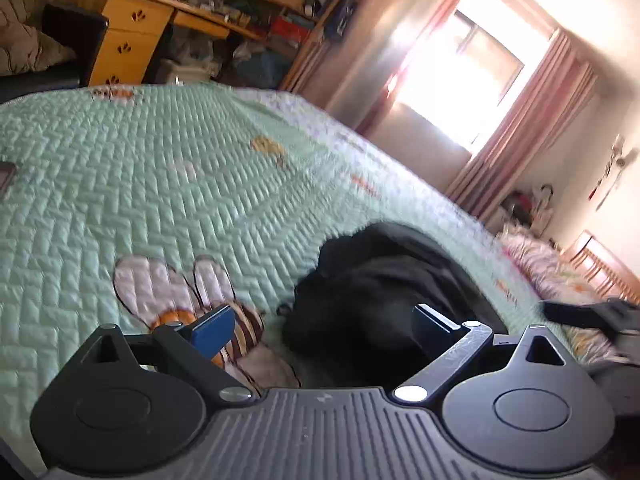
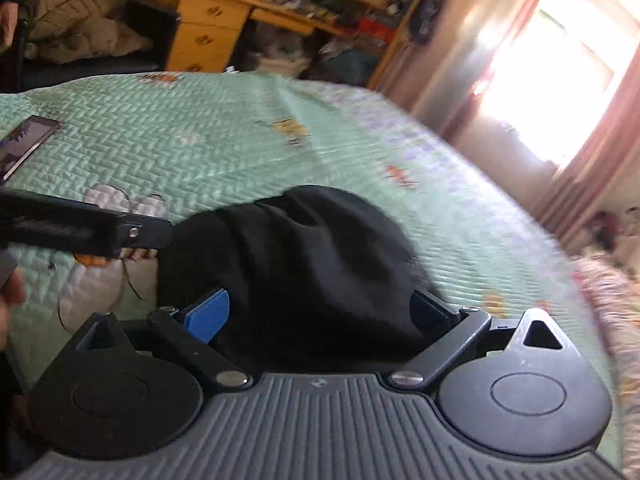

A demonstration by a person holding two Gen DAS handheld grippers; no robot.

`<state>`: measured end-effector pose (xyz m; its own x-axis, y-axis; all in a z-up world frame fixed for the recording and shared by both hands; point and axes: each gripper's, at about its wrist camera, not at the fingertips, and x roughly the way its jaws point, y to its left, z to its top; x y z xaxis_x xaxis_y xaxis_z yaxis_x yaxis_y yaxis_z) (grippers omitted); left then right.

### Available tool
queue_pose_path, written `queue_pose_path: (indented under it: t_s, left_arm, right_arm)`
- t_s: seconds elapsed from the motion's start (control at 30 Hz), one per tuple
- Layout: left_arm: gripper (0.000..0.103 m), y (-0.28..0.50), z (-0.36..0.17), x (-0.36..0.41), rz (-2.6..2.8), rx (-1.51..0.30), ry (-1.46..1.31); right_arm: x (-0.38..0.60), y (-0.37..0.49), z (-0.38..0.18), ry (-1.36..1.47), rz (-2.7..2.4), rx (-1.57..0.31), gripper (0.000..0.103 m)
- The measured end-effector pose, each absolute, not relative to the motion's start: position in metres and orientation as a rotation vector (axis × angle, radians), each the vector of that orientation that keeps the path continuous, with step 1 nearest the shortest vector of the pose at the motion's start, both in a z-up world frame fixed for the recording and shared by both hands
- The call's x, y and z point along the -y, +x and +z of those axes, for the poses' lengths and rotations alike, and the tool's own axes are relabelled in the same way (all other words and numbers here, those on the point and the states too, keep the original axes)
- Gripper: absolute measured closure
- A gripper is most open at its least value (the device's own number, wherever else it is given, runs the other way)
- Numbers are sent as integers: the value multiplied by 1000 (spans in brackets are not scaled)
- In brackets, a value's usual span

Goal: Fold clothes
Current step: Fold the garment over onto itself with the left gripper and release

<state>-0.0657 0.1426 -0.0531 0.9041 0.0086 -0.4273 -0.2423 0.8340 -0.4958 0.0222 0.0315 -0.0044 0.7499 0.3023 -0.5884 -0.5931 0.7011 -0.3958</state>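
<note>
- As the garment [image 2: 304, 264] lies in a dark, rumpled heap on the bed [image 1: 160, 168], we judge the folding barely begun (no flat panel or crisp edge shows anywhere on it).
- What is left, as far as we can see: spreading it out, making the folds, and setting it down tidy.
- The garment sits near the bed's close edge, partly over a cartoon print on the green quilt, with a phone [image 2: 24, 144] well apart from it toward the far left.
- Our left hand-held gripper [image 1: 320, 332] is released: its jaws stand wide, with the heap just ahead of the right finger and nothing pinched between the pads.
- Our right hand-held gripper [image 2: 324, 312] also stands wide and released; the black cloth fills the gap between its fingers, but we see no pad pressing on it.
- Both hand-held grippers point downward at a slant toward the heap, each view tilted as if the wrist were rolled.
- In the right view the left hand-held gripper reaches in from the left edge, its tip just beside the heap (the blur there hides whether it touches).
</note>
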Motion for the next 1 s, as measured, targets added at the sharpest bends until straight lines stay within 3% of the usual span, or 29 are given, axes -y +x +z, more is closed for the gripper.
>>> queue_pose_path:
  t_s: [0.13,0.3,0.43,0.57,0.73,1.0]
  left_arm:
    - [7,-72,-54,-159,180,-372,-602]
    - [7,-67,-66,-175,198,-393,-636]
    - [7,-63,-76,-185,207,-404,-668]
    - [7,-66,-81,-196,221,-399,-722]
    - [7,-69,-81,-206,221,-386,-753]
    - [7,-70,-85,-218,238,-378,-772]
  right_arm:
    - [-41,80,-23,-532,448,-643,6]
    - [44,142,-41,65,217,-862,6]
    - [64,112,-25,160,247,-788,6]
    - [22,59,0,-116,344,-585,6]
    - [-69,7,-35,-712,483,-427,6]
    - [-118,7,-98,-1007,506,-398,6]
